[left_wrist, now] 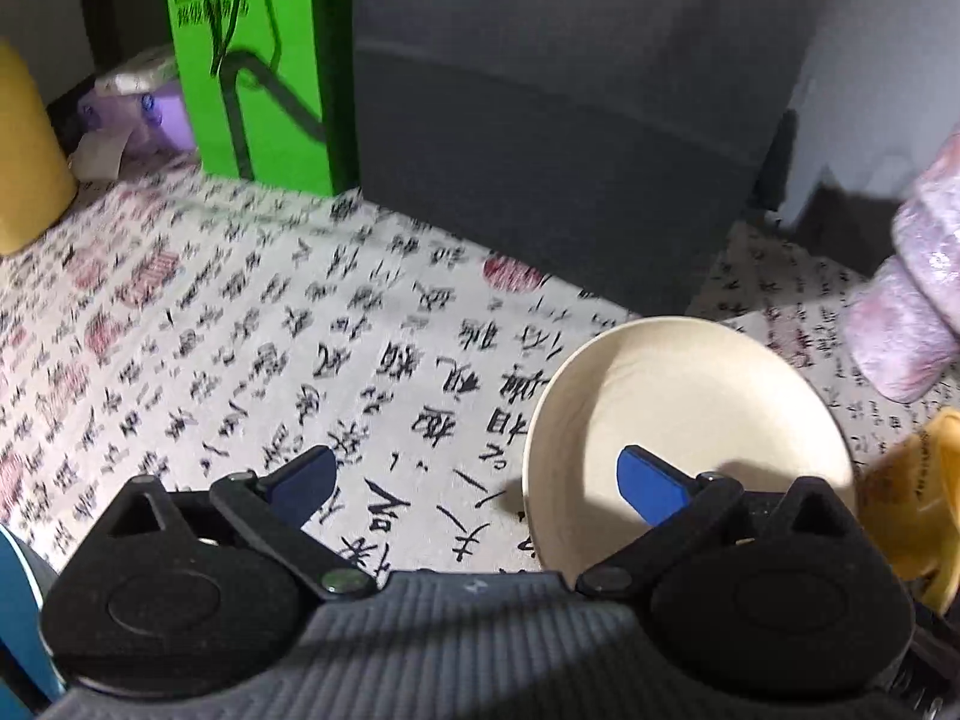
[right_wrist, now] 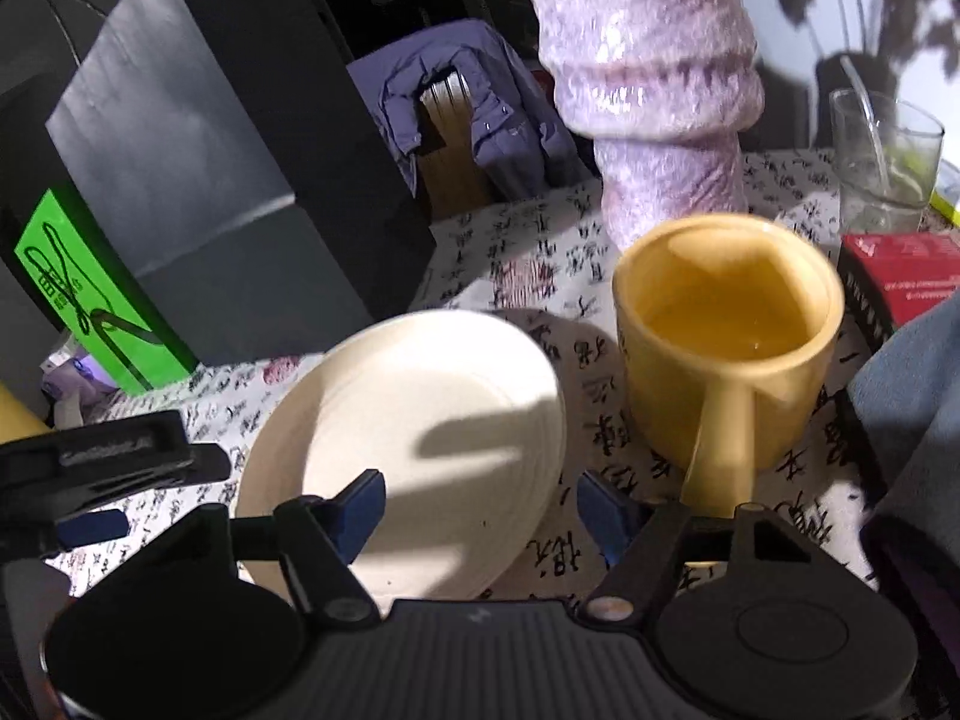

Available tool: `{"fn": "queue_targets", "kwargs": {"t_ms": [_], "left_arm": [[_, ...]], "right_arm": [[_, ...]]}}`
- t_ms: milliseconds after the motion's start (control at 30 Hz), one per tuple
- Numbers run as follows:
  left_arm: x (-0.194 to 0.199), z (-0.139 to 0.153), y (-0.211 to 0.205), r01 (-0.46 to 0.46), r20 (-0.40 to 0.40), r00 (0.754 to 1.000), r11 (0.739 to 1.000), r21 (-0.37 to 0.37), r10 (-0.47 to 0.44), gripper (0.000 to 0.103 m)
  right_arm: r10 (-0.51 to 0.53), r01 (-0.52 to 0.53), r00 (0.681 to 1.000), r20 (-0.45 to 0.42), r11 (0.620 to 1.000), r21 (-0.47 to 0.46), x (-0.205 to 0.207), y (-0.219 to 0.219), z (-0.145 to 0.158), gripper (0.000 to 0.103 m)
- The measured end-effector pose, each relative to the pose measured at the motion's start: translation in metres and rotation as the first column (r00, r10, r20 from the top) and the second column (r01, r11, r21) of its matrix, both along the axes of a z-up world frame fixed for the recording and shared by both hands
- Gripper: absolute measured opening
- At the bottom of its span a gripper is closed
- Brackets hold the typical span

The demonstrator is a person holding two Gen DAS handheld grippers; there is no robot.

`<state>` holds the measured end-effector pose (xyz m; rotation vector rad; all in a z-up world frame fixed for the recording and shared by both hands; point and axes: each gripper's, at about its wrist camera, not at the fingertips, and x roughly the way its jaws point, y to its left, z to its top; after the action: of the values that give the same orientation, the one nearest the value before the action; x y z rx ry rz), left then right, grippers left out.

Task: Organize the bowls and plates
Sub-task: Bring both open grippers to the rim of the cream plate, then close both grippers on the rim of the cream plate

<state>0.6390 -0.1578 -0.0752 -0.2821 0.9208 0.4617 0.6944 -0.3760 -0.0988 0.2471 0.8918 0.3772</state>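
Two grippers frame one cream plate [right_wrist: 414, 414] lying on the calligraphy-print tablecloth [left_wrist: 240, 348]. Your left gripper [left_wrist: 477, 480] is spread wide with nothing between its blue pads; in the left wrist view its right-hand pad hangs over the plate's near rim, and whether it touches cannot be told. Your right gripper [right_wrist: 474, 510] stands partly spread, its jaws empty: one pad over the plate's edge, the other just in front of the handle of the yellow mug [right_wrist: 729, 342], which sits just beside the plate.

Progress, as a judgement: early. No stack of plates or bowls shows, the plate is ungripped, and no bowl is in view.

Room for moving: the dark grey box [left_wrist: 558, 120] and green paper bag [left_wrist: 252, 60] wall off the far side of the cloth. Open cloth lies to the plate's left in the left wrist view. On the mug side you are crowded by a drinking glass [right_wrist: 882, 162], a red box [right_wrist: 900, 276] and a pink fuzzy sleeve [right_wrist: 654, 90].
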Motion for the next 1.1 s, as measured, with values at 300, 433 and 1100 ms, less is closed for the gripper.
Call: {"fn": "queue_targets", "kwargs": {"t_ms": [300, 433, 1100], "left_arm": [[0.013, -0.019, -0.012, 0.000, -0.038, 0.999, 0.999, 0.050, 0.002, 0.099], [0.018, -0.023, -0.016, 0.006, -0.054, 0.999, 0.999, 0.044, -0.003, 0.091], [0.023, -0.030, -0.033, 0.121, -0.087, 0.990, 0.990, 0.075, -0.115, 0.017]], "right_arm": [[0.009, -0.009, 1.000, 0.005, 0.999, -0.032, 0.001, 0.003, -0.004, 0.061], [0.005, -0.005, 1.000, -0.015, 0.999, -0.047, 0.001, 0.004, -0.006, 0.046], [-0.006, 0.005, 1.000, -0.004, 0.991, -0.132, 0.000, 0.015, -0.020, 0.018]]}}
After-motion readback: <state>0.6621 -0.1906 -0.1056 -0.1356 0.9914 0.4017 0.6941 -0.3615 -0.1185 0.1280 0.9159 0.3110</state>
